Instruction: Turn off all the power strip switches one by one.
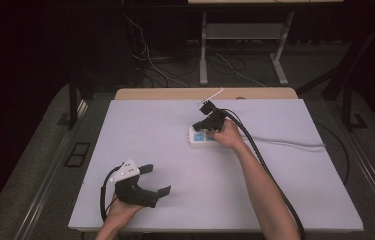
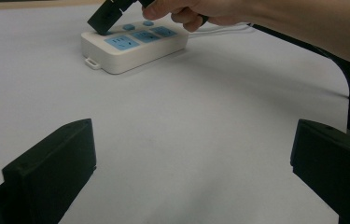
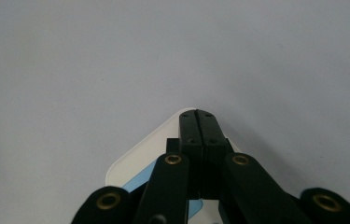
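Observation:
A white power strip (image 1: 201, 136) with blue sockets lies on the white table (image 1: 150, 130) right of centre; it also appears in the left gripper view (image 2: 133, 44) and under the jaws in the right gripper view (image 3: 140, 168). My right gripper (image 1: 198, 126) is shut, jaws pressed together with nothing between them, its tip down on the strip's far end (image 3: 198, 114). My left gripper (image 1: 156, 180) rests near the table's front left, open, jaws wide apart over bare table (image 2: 191, 158).
The strip's white cable (image 1: 285, 144) runs right across the table. A black gripper cable (image 1: 270, 170) trails along the right forearm. A wooden table edge (image 1: 205, 93) lies behind; desk legs and wires stand on the floor beyond.

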### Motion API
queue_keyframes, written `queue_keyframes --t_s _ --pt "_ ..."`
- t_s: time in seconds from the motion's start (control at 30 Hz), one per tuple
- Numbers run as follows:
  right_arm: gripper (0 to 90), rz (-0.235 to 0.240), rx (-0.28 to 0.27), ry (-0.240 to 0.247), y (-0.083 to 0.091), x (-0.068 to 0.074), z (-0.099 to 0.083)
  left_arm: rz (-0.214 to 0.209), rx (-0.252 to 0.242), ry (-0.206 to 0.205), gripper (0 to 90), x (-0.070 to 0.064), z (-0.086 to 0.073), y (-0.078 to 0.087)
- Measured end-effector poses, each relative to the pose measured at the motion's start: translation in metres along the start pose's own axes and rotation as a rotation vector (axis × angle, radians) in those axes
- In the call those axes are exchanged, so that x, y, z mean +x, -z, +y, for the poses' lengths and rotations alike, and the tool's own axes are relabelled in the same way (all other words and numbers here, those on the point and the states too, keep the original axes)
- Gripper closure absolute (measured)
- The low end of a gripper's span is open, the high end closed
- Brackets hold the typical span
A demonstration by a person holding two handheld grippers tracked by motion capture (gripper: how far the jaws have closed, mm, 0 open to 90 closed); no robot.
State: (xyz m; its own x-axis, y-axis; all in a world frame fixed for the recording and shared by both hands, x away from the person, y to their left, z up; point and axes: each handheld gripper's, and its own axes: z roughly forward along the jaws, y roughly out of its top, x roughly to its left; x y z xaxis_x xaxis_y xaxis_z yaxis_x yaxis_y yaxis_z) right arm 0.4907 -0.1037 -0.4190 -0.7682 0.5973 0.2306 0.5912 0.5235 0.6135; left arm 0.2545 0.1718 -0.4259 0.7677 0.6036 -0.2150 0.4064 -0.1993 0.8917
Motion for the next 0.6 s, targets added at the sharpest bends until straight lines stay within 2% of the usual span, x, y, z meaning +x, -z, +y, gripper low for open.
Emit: queue_keyframes --t_s 0.13,0.2,0.3,0.37,0.47,0.6 --pt "90.0 0.011 -0.005 -0.032 0.000 -0.003 -0.002 0.002 0.001 -0.005 0.0 -0.002 0.000 0.000" --pt "90.0 0.036 -0.025 -0.057 0.000 -0.007 -0.005 0.002 0.001 -0.009 0.0 -0.002 0.000 0.001" --pt "90.0 0.030 -0.048 -0.037 0.000 -0.006 -0.008 0.002 0.005 -0.010 0.0 -0.002 0.000 0.000" --pt "90.0 0.045 -0.060 -0.054 0.000 -0.008 -0.010 0.004 0.007 -0.007 0.0 0.000 0.000 0.000" --pt "90.0 0.034 -0.054 -0.026 0.000 -0.006 -0.009 0.004 0.009 -0.006 0.0 0.000 0.000 -0.001" --pt "90.0 0.037 -0.051 -0.031 0.001 -0.006 -0.009 0.003 0.006 -0.003 0.0 0.000 0.000 -0.001"
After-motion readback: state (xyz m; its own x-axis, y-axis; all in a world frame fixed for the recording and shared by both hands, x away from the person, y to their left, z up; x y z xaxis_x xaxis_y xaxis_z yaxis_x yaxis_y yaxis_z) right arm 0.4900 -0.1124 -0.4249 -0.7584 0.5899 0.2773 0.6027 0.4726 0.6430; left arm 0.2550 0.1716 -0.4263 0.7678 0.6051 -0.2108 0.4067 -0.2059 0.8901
